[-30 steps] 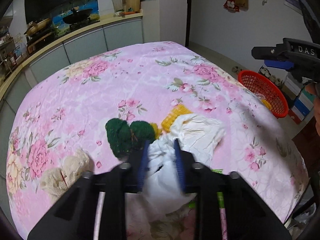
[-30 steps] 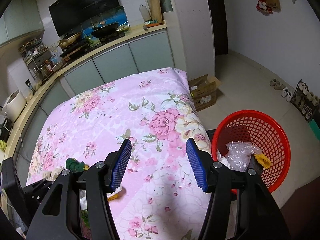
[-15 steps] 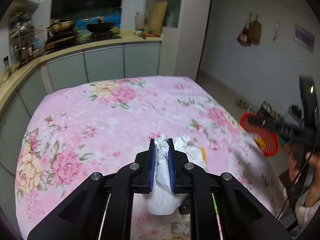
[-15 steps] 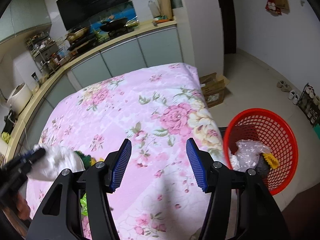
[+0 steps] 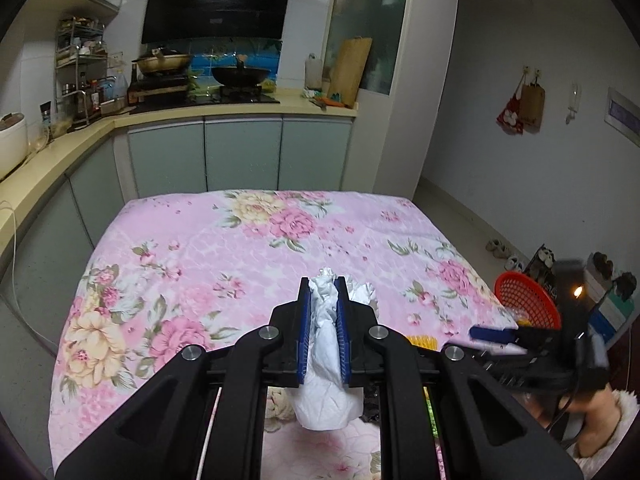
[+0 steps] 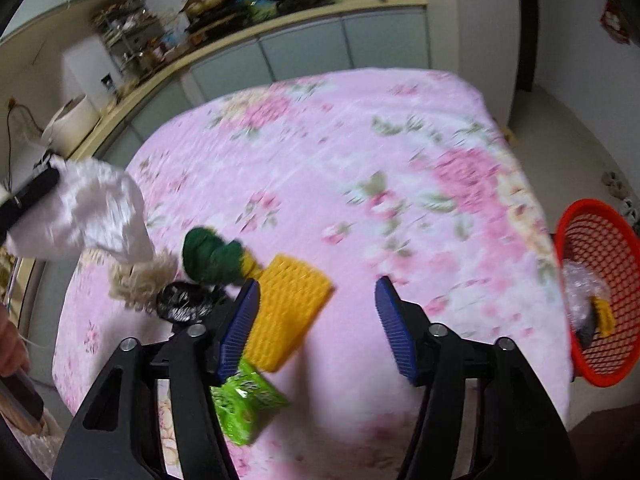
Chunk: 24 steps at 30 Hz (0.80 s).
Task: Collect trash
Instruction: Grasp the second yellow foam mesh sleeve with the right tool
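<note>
My left gripper [image 5: 323, 284] is shut on a crumpled white plastic bag [image 5: 326, 368], held up above the pink floral tablecloth [image 5: 200, 252]; that bag [image 6: 86, 212] hangs at the far left of the right wrist view. My right gripper [image 6: 318, 288] has its jaws opening over the table's near edge, with nothing pressed between them. A yellow sponge [image 6: 286, 312] lies just inside its left pad. A green wrapper [image 6: 244, 404], a dark green ball of wool [image 6: 210, 256], a black crumpled scrap [image 6: 180, 300] and a beige fibre tuft [image 6: 140, 280] lie close by.
A red mesh basket [image 6: 600, 248] stands on the floor off the table's right edge, holding clear plastic and a yellow piece. The same basket [image 5: 524, 300] shows at the right in the left wrist view. A kitchen counter [image 5: 240, 110] runs behind the table. A person's sleeve [image 5: 608, 428] is at lower right.
My left gripper closed on the white bag and lifted it off the table. My right gripper swung left and down from the basket side to over the yellow sponge, its jaws spreading wider.
</note>
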{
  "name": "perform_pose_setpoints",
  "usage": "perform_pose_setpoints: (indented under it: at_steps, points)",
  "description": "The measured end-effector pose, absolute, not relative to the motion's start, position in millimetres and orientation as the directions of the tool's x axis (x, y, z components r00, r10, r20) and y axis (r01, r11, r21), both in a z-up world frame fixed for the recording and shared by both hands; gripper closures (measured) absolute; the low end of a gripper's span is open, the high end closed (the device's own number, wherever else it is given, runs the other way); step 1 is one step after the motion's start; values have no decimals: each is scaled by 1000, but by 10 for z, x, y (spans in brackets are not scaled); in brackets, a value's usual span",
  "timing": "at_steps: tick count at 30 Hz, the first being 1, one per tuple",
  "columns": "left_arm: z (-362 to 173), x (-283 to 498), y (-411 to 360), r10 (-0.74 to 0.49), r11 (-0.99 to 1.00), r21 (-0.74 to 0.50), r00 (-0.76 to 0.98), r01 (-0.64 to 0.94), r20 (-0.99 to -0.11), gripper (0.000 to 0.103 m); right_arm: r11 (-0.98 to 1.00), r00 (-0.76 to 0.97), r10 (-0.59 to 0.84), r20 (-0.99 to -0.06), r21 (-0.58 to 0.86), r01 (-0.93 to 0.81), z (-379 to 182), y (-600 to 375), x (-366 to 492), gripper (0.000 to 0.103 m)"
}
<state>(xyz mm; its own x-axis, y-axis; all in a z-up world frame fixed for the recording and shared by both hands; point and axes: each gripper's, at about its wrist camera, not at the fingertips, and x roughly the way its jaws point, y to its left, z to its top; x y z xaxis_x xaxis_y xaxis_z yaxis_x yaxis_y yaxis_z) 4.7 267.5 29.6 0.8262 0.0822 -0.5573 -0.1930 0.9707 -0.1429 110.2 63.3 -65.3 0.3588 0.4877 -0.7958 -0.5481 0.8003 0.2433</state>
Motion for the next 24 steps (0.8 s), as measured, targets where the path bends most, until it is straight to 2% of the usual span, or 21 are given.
perform_pose_setpoints:
  at_steps: [17, 24]
  points:
    - [189, 58, 2778, 86, 968, -144, 811, -206, -579, 92, 770, 313, 442, -841, 176, -613, -999, 1104, 940, 39]
    - [184, 84, 2750, 87, 969, -139, 809, -204, -581, 92, 779, 340, 431, -836, 153, -609, -1012, 1054, 991, 58]
